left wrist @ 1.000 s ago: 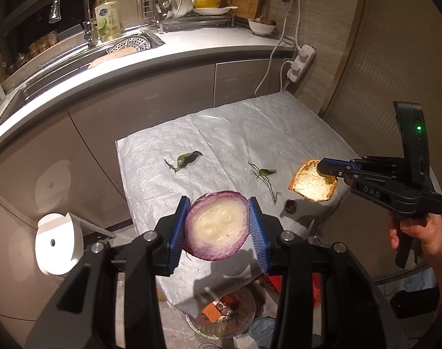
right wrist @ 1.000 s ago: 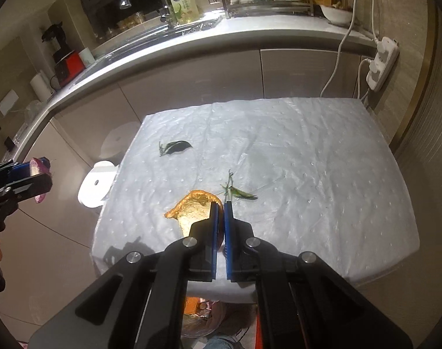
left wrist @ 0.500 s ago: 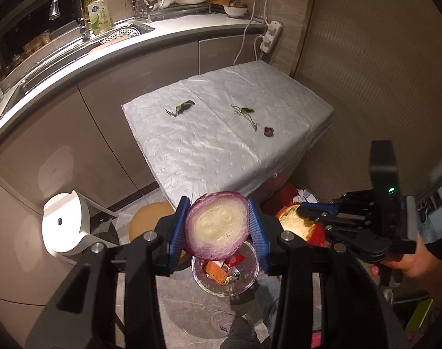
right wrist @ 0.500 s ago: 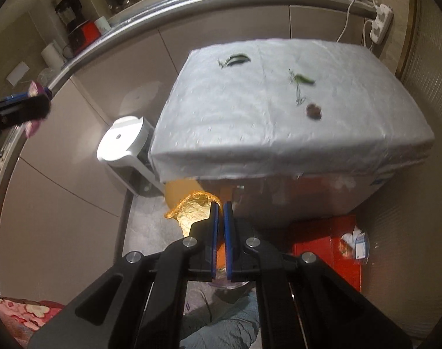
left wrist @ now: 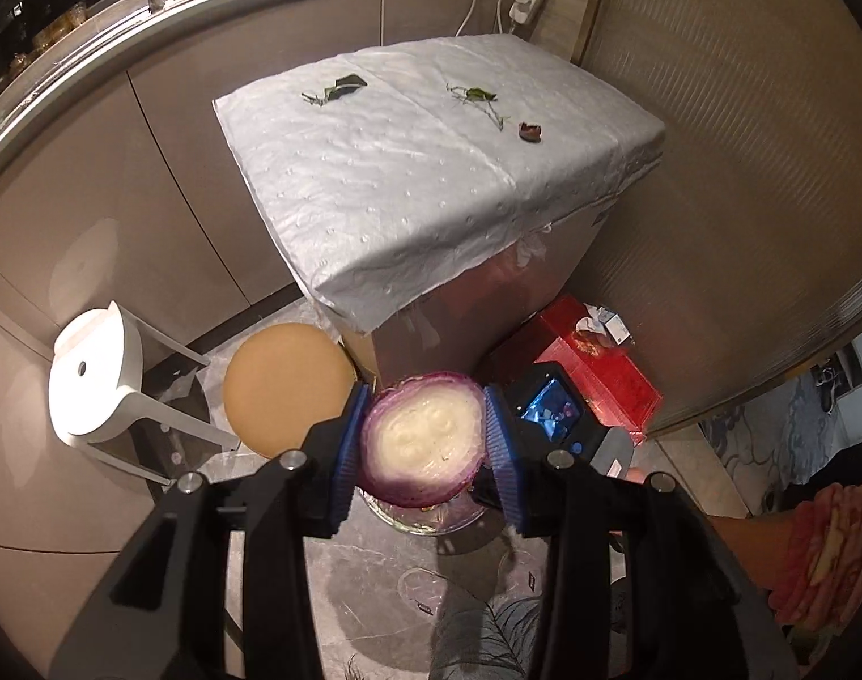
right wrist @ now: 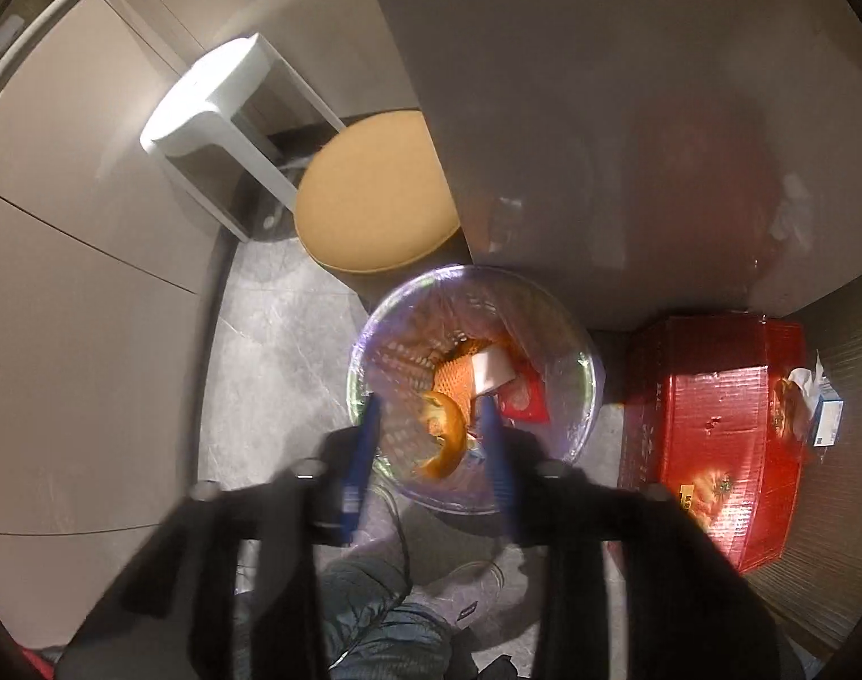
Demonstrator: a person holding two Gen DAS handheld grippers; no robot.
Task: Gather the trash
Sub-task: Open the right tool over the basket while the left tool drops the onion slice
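My left gripper (left wrist: 425,445) is shut on a half red onion (left wrist: 422,442), held low over the floor just above the clear-lined trash bin (left wrist: 431,521). My right gripper (right wrist: 431,436) is open right over the trash bin (right wrist: 578,340); the bread piece (right wrist: 445,433) sits loose between its fingers, inside the bin with other trash. Its body shows in the left wrist view (left wrist: 561,413). On the white-covered table (left wrist: 402,181) lie a dark leaf (left wrist: 340,88), a green sprig (left wrist: 479,99) and a small brown scrap (left wrist: 530,131).
A tan round stool (right wrist: 374,192) and a white plastic stool (right wrist: 215,107) stand left of the bin. A red box (right wrist: 725,413) stands to its right. The table's side panel (right wrist: 601,113) rises behind the bin. A leg and shoe show below.
Both grippers dropped from table height down to the bin. The right gripper opened and let go of the bread, now in the bin. The left gripper still holds the onion.
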